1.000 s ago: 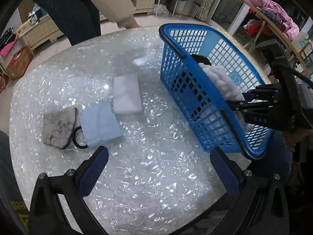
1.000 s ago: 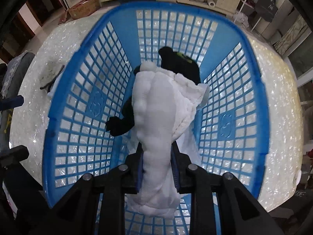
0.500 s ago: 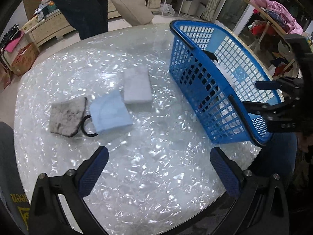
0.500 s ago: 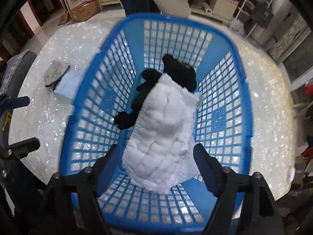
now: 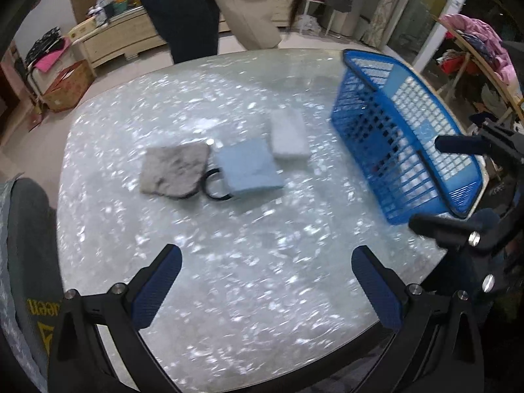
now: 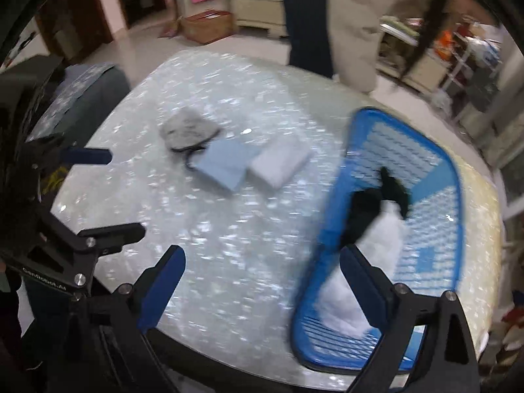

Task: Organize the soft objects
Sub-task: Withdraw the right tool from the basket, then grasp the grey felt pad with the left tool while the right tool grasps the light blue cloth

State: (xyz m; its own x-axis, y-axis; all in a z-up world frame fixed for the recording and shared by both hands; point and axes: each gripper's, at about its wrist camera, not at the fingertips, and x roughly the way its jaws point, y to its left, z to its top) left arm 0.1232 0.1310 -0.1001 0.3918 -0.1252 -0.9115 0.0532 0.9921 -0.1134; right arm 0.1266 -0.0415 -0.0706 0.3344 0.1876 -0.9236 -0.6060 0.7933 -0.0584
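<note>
Blue plastic mesh frames the scene: a basket [image 6: 409, 177] stands at one side of a round, pearly table [image 5: 229, 294], holding a white quilted cloth [image 6: 376, 249] that lies partly over a black soft item [image 6: 363, 209], which motion blur makes hard to identify. The right gripper [image 6: 262, 281] hangs above the table edge just beside the basket, its jaws opening with nothing between them. The left gripper [image 5: 265, 285] hovers over the bare tabletop, its blue pads spread wide and empty. Near the table's middle, three folded cloths lie in a row: a mottled grey one [image 5: 173, 170], a light blue one [image 5: 247, 167] overlapping a black ring [image 5: 214, 187], and a white one [image 5: 290, 132]. A person in a beige top [image 5: 242, 3] stands at the far side.
</note>
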